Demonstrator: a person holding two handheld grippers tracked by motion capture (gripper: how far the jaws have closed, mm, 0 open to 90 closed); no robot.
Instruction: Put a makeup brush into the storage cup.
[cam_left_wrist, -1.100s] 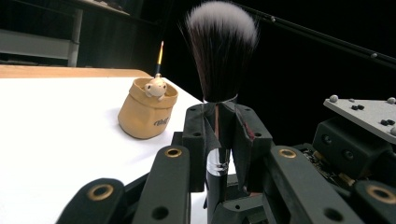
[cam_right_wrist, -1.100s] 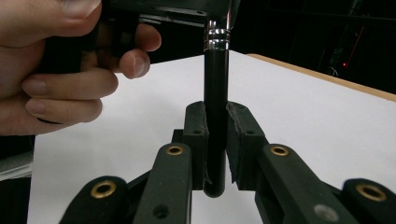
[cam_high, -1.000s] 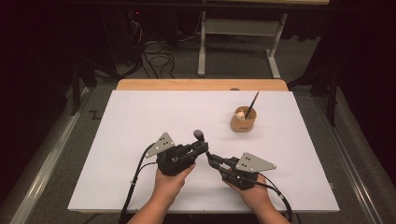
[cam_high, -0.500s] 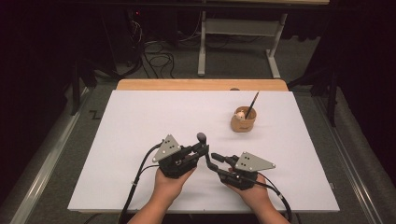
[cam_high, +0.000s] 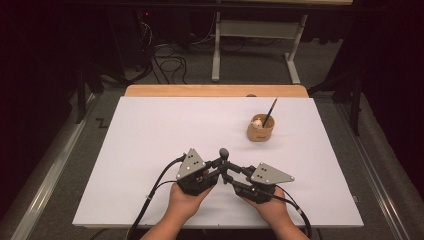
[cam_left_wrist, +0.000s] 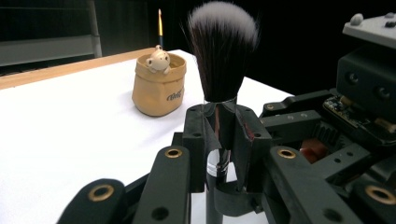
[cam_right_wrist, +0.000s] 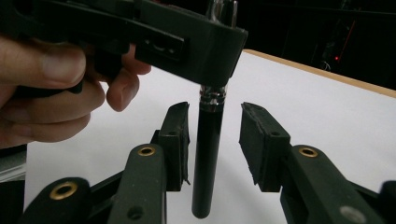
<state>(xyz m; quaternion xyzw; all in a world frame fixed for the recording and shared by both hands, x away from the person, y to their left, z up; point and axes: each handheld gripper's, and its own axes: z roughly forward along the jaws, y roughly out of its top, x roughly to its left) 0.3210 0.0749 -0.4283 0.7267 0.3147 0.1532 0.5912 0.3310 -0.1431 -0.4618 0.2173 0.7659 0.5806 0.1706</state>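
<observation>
L tongs clamped on brush ferrule, upright | R tongs just opened, apart round handle, no contact | I back R off straight, then carry brush to cup.

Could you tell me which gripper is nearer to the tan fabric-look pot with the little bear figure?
Right. The right gripper sits below-left of the tan pot; the left gripper, clamping the black makeup brush, is farther left.
</observation>
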